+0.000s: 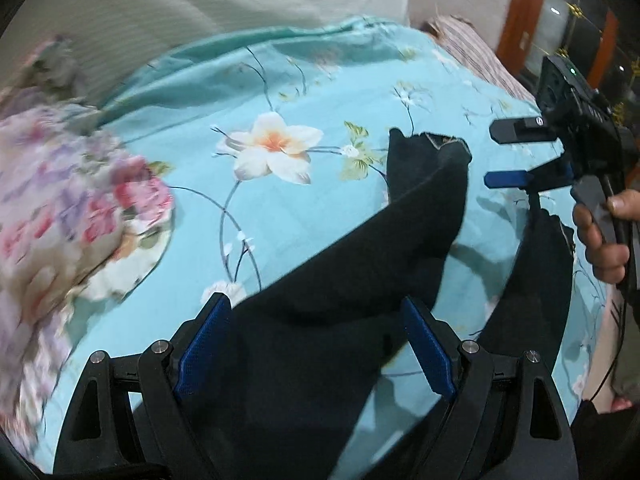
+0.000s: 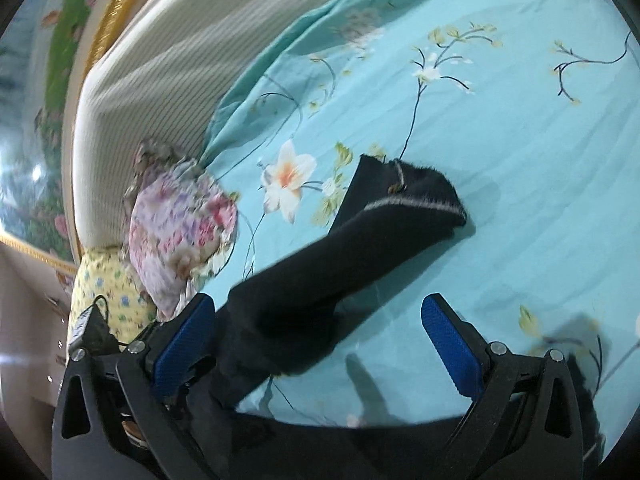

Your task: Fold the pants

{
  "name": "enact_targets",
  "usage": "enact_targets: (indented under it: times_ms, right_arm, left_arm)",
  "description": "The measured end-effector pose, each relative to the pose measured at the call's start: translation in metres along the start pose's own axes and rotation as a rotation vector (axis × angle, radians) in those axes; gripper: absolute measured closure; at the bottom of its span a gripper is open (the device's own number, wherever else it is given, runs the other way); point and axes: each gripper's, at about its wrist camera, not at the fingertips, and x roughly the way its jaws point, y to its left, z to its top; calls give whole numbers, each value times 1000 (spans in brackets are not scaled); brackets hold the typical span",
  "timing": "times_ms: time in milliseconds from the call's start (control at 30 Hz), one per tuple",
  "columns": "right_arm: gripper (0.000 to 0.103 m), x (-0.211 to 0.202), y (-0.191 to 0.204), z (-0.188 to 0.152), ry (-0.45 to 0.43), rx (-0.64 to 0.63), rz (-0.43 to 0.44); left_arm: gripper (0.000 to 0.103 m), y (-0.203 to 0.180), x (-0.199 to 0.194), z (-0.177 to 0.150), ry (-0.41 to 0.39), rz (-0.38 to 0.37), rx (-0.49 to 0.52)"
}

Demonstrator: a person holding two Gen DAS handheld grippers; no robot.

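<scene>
Both grippers, left gripper (image 1: 316, 344) and right gripper (image 2: 320, 340), are black frames with blue textured finger pads (image 1: 202, 356) and silver screws (image 1: 469, 346).

A bedroom in a home is shown. A bed is covered by a turquoise cotton sheet printed with white-and-orange flowers and thin dark branches (image 1: 280, 208), and a padded, ribbed cream headboard (image 2: 168, 64) is seen along its far side. Against the headboard a pink-and-purple floral pillow (image 2: 180, 224) is propped, with a yellow flowered cushion (image 2: 104, 292) beside it at the left. On the far right a reddish-brown wooden cabinet with glass panels and gold fittings (image 1: 520, 20) is visible.
</scene>
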Motion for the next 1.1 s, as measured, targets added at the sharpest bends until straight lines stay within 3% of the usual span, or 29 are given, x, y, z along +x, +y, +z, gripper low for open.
enact_targets:
  times_ms: [200,333,367,467,500,533,600,700,800,1100]
  right_arm:
    - [0,23,-12,17,50,84,15]
    - [3,32,-18,21,54,110,1]
    - [11,33,-19,23,55,111,-6]
    - [38,34,-24,24,62,109,-43]
    - [49,32,-26,24,60,106,-52]
    - [52,29,-26,23,55,103,-60]
    - [65,21,-28,21,37,94,-64]
    - [84,6,-27,16,10,67,-58]
    - [92,-12,-22,9,-23,28,-65]
    - [96,-67,-17,-26,-79,-27,-34]
  left_arm:
    - [16,10,43,20,98,-55,57]
    - [18,6,58,25,153,-143,85]
    - [20,5,61,25,168,-168,82]
    - [40,1,60,21,182,-208,73]
    - [54,-2,57,18,182,-220,78]
    - [67,-5,55,17,181,-221,84]
    - [81,-17,44,8,169,-211,117]
    - [88,-38,22,-4,129,-177,150]
    - [92,-57,-3,-16,85,-154,152]
    - [95,-122,-44,-61,-5,-126,99]
